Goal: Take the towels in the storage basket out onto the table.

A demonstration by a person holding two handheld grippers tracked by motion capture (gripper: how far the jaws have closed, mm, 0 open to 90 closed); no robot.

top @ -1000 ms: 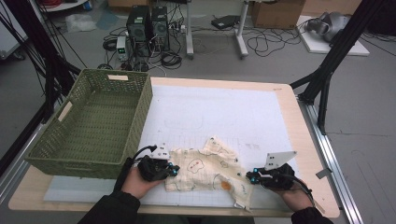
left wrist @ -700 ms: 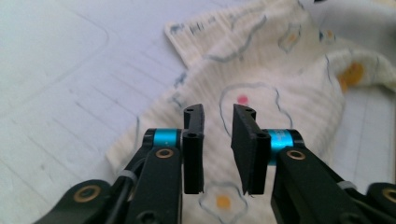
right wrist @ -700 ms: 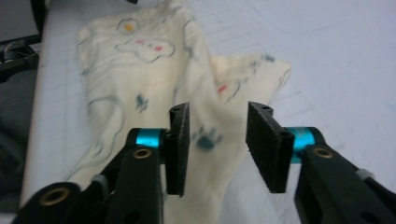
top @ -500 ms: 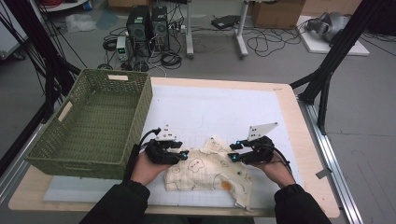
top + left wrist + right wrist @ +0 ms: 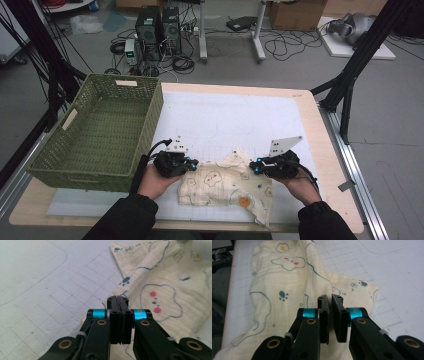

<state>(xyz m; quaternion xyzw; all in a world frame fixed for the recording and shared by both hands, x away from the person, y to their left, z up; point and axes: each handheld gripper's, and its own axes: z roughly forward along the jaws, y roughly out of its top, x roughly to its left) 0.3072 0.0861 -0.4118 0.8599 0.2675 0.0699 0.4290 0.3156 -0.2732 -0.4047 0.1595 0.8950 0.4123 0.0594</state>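
A cream cloth [image 5: 220,182] printed with clouds and paw marks lies rumpled on the white mat near the table's front edge. My left gripper [image 5: 194,165] sits at the cloth's left edge. In the left gripper view its jaws have just closed and the left gripper [image 5: 117,300] is pressed shut where the cloth [image 5: 165,285] edge meets the tips. My right gripper [image 5: 254,167] is at the cloth's right side. In the right gripper view its jaws have just closed too, and the right gripper [image 5: 330,298] pinches a raised fold of the cloth [image 5: 282,277].
A green woven basket [image 5: 150,125] stands empty at the table's left, close beside my left hand. The white gridded mat [image 5: 235,115] stretches bare beyond the cloth. Black stand legs [image 5: 345,90] rise off the table's right edge.
Both hands have moved away from the table's front edge. The right gripper came in leftward from the cloth's right end. The cloth now lies more bunched between the grippers.
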